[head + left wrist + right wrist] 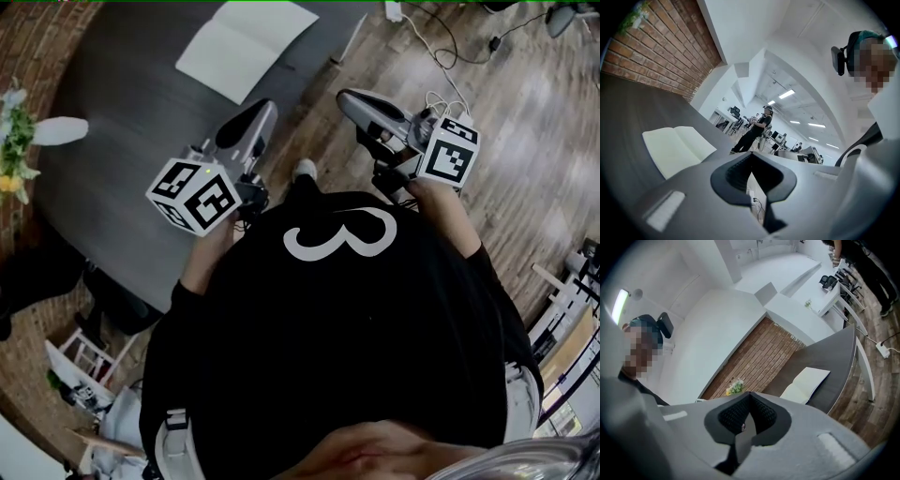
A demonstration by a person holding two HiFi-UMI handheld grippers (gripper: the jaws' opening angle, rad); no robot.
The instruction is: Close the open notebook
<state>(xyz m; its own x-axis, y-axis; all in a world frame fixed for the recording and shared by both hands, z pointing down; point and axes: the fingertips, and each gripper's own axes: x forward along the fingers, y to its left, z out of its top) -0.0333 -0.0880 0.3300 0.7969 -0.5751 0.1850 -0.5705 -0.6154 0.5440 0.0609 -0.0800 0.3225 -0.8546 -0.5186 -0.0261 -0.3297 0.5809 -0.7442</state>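
The open notebook (246, 47) lies flat on the far part of the dark round table (122, 187), its blank white pages facing up. It also shows in the left gripper view, where the notebook (677, 147) is ahead and to the left, and in the right gripper view, where the notebook (806, 384) is ahead and to the right. My left gripper (258, 117) hangs over the table's near edge, well short of the book. My right gripper (354, 101) is over the wooden floor beside the table. Both are shut and hold nothing, as the left gripper (752, 157) and right gripper (750, 394) show.
A white vase of flowers (14, 141) stands at the table's left edge by a brick wall. A power strip (394, 11) and cables lie on the wooden floor to the right. People (757, 131) stand far off in the office. A dark chair (112, 300) is near left.
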